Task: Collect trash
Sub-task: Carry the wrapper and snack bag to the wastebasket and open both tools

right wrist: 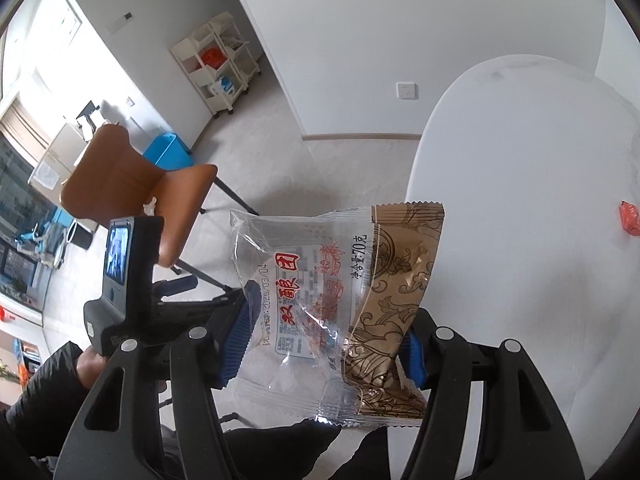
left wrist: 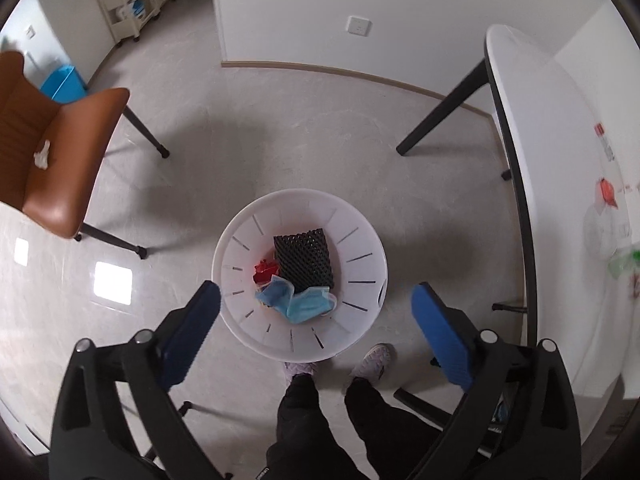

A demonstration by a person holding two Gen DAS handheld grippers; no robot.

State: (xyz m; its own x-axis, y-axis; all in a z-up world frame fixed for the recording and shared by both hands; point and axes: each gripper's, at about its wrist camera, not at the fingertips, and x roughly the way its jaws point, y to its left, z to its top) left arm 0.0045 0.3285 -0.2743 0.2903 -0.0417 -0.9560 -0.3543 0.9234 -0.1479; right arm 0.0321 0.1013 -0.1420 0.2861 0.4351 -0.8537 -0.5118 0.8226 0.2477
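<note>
Nearest thing: the left gripper hung pointing steeply down over the white bin, its blue pads spread wide with nothing between them.
Right gripper: the right gripper pinched a crinkly snack wrapper, part clear film and part gold print, which stood up between its blue pads and sagged a little at the top.
Bin contents: a black ridged foam piece, blue face masks and a red scrap lay on the bottom of the bin.
Bin position: it stood on the pale floor just in front of the person's shoes, beside the white table.
Trash not yet collected: a red wrapper lay on the table top in the right wrist view; a crumpled white tissue sat on the brown chair seat, well apart from the bin.
Step in hand, as judged: carrying the held wrapper to the bin.
How to do it well: the right gripper should be brought directly above the bin's centre before the pads part, because light film can drift sideways and catch the rim.
Left side advice: the empty left gripper should clear the opening first, so the two tools do not meet.
Risk: a release from high up could let the wrapper flutter onto the floor.
</note>
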